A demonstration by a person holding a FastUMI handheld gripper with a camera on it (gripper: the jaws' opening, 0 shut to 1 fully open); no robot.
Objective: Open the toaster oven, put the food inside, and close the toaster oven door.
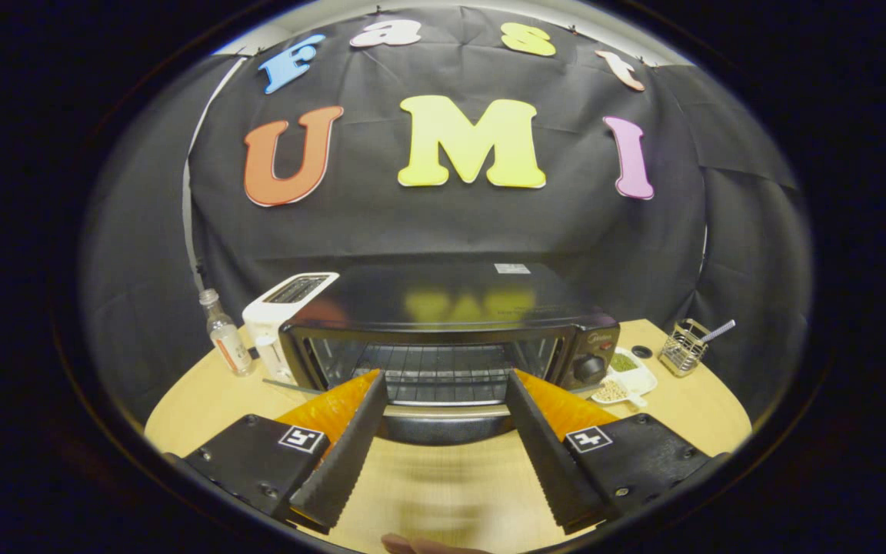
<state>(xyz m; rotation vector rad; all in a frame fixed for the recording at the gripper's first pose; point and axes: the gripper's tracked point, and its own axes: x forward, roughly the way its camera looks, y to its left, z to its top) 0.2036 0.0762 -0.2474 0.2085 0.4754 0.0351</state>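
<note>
A black toaster oven stands on the round wooden table, just ahead of my fingers. Its door appears folded down toward me, and the wire rack inside shows bare. My gripper is open, its fingers spread wide with their tips at the oven's mouth on either side of the lowered door. Neither finger presses on anything. I see no food between them. The control knob sits at the oven's right end.
Left of the oven stand a white slot toaster and a small clear bottle. On its right lie a white dish of grains and greens, a wire basket with a utensil, and a small dark disc. A person's fingertip shows below the fingers.
</note>
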